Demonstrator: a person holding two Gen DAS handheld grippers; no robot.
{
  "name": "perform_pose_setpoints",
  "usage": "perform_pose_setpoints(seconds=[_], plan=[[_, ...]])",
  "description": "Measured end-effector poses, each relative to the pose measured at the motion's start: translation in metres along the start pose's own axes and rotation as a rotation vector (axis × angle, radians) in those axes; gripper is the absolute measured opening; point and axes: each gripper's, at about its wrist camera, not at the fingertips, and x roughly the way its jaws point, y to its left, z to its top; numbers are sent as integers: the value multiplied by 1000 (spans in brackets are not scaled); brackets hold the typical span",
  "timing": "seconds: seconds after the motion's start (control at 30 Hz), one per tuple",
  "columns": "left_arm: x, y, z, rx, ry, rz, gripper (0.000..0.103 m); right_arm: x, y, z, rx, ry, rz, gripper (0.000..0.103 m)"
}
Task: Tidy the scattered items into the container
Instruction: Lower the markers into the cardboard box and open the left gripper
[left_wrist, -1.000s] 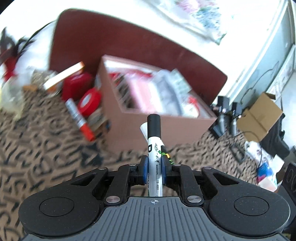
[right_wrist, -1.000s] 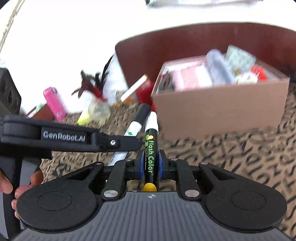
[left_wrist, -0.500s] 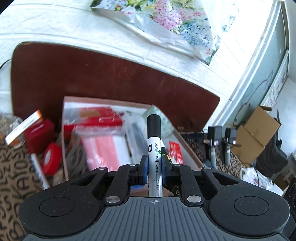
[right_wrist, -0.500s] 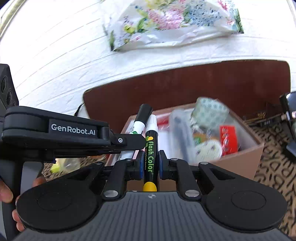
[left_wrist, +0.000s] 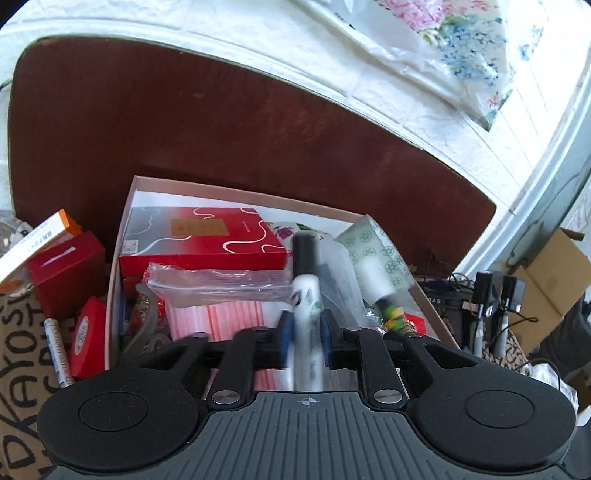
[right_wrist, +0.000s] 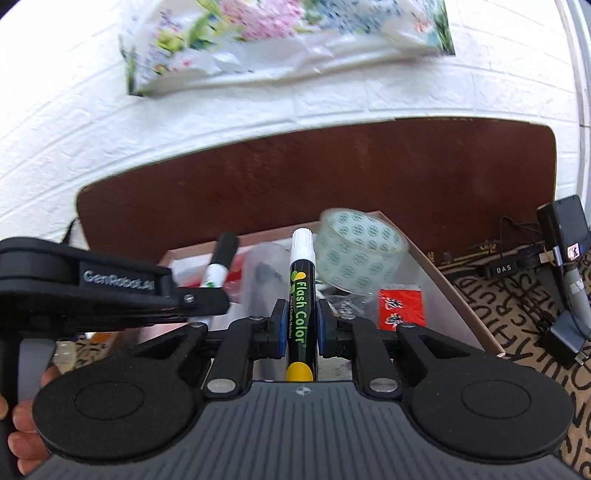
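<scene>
The open cardboard box (left_wrist: 122, 236) (right_wrist: 454, 291) holds a red gift box (left_wrist: 199, 240), a bag of pink sticks (left_wrist: 229, 314) and a patterned tape roll (left_wrist: 373, 258) (right_wrist: 358, 251). My left gripper (left_wrist: 303, 336) hangs over the box; its jaws have parted slightly around a white marker with a black cap (left_wrist: 306, 295) (right_wrist: 219, 266), which looks blurred. My right gripper (right_wrist: 300, 325) is shut on a black "Flash Color" chalk marker (right_wrist: 301, 295) over the box's near side, beside the left gripper.
Left of the box lie a red tape roll (left_wrist: 86, 336), a small red box (left_wrist: 62, 273), an orange-white carton (left_wrist: 37, 236) and a pen (left_wrist: 57, 354) on the patterned cloth (left_wrist: 18, 369). A dark wooden board (left_wrist: 221, 129) stands behind. Chargers and cables (right_wrist: 565, 280) lie at right.
Both grippers moved forward and up over the box. The left jaws have loosened and its marker now blurs, slipping down. The right still holds its marker.
</scene>
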Motion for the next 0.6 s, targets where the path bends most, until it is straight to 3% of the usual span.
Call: perform_pose_setpoints(seconds=[0.07,0.13,0.17,0.37,0.43,0.47,0.6], plan=[[-2,0,-1,18,-29,-24,75,4,-2,-2,-5,1,6,20],[-7,-5,-2,47,-49,-19,86,4,-1,-3,-12,-10,-2,32],[-9,-8,-3,70,-61,-3,87,4,-1,-4,-16,-15,-10,39],[-13,-9,-12,113,-42,13,89,-11,-4,-10,-28,-10,-19,38],[-16,-9,-15,115,-46,22,89,-17,-5,-15,-48,8,-15,29],[-17,-9,-16,117,-47,26,89,-19,-4,-17,-59,20,-11,20],[-18,-11,-20,125,-38,36,90,-17,-3,-22,-82,65,0,5]])
